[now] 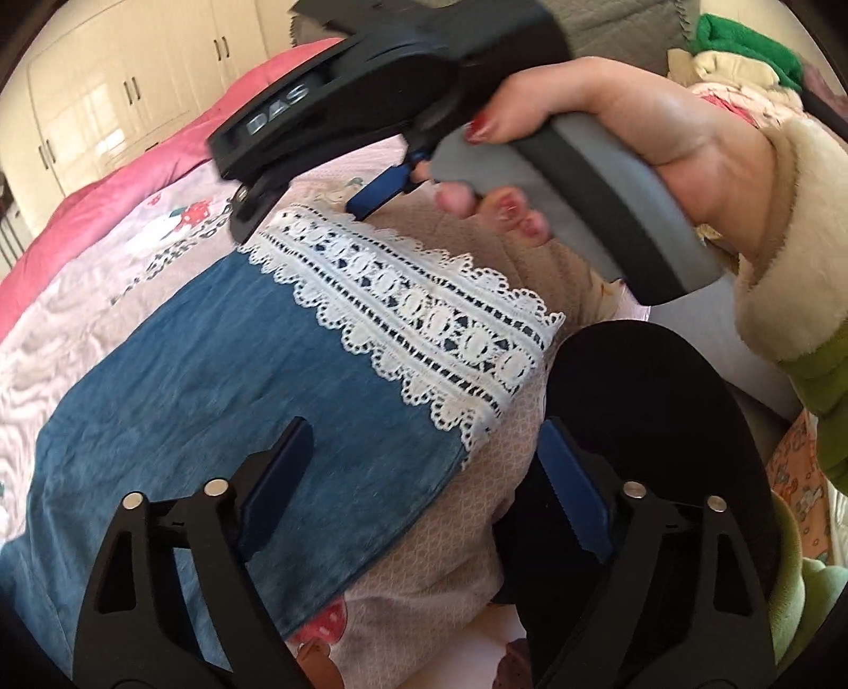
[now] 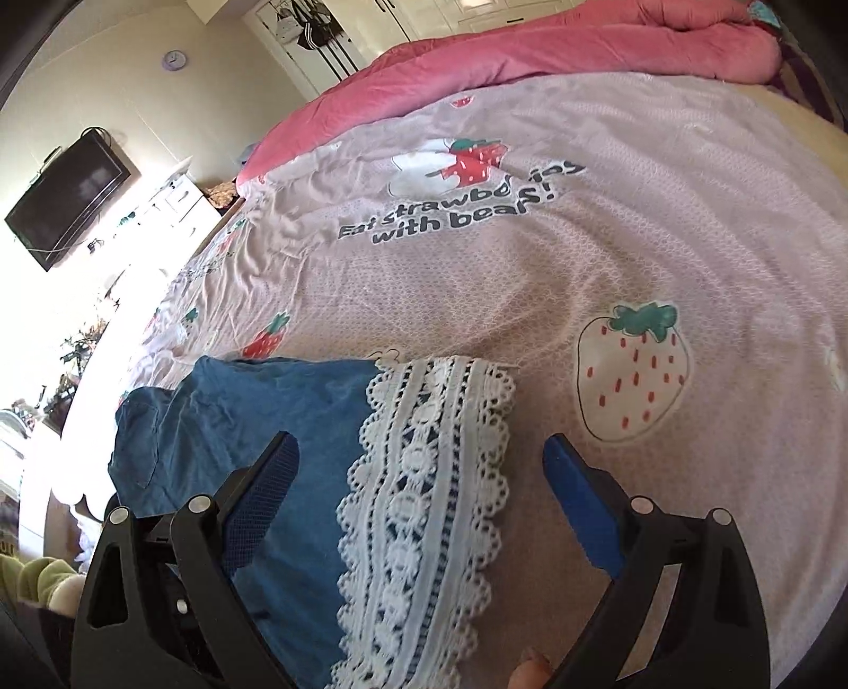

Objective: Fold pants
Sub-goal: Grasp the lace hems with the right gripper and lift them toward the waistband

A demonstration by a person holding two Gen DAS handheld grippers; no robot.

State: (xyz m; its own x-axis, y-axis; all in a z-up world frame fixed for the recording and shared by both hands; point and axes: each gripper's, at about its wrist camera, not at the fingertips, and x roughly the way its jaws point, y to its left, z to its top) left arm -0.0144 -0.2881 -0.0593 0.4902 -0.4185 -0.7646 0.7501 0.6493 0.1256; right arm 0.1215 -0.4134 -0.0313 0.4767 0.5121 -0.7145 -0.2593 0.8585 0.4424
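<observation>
Blue denim pants point(image 1: 212, 371) with a white lace hem point(image 1: 424, 318) lie flat on the bed. My left gripper point(image 1: 424, 471) hovers open over the hem end, one finger above the denim and the other beyond the cloth's edge over the sheet. A hand holds my right gripper point(image 1: 371, 201) at the far side of the lace hem. In the right wrist view the pants point(image 2: 254, 413) stretch away to the left, and my right gripper point(image 2: 424, 477) stands open astride the lace hem point(image 2: 434, 450), its pads not pressing on it.
The bed sheet point(image 2: 636, 238) is pale pink with strawberry prints, and a pink quilt point(image 2: 530, 47) is bunched at its far side. A heap of clothes point(image 1: 742, 58) lies beyond the hand. A dark rounded shape point(image 1: 636, 403) sits beside my left gripper. A television point(image 2: 69, 196) hangs on the wall.
</observation>
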